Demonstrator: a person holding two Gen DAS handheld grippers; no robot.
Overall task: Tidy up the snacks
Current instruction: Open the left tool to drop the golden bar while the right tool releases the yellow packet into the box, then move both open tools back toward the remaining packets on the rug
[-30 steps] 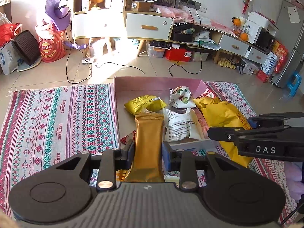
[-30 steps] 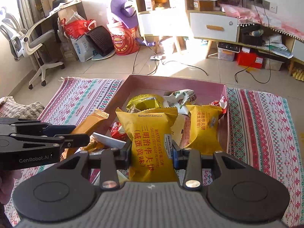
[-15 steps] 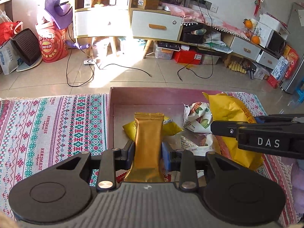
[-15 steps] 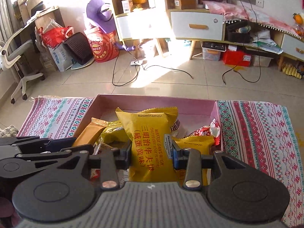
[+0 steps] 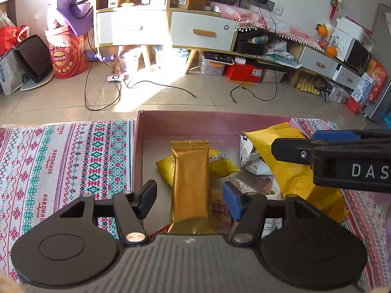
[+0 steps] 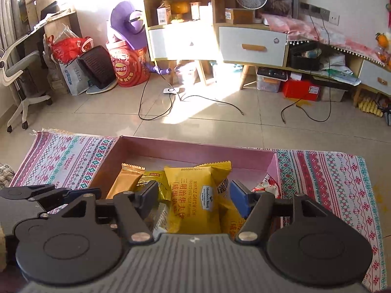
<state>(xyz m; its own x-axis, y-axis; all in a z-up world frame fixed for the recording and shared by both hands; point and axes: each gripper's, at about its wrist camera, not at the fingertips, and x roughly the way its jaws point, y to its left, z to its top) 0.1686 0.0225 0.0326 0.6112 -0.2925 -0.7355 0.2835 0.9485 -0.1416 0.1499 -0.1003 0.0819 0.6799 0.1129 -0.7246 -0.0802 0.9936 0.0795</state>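
Left wrist view: left claw [image 5: 190,194], jaws just opened, pads clear of the slim gold foil snack bar [image 5: 190,185] between them, over the shallow pink cardboard box [image 5: 185,124]; right wrist view: right claw [image 6: 194,195], likewise just opened, around the yellow waffle-sandwich packet [image 6: 195,195], unpressed, near the box's right wall.

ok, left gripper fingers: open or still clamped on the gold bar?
Open. The left gripper has just been opening; both fingers stand clear of the gold bar between them, over the pink box.
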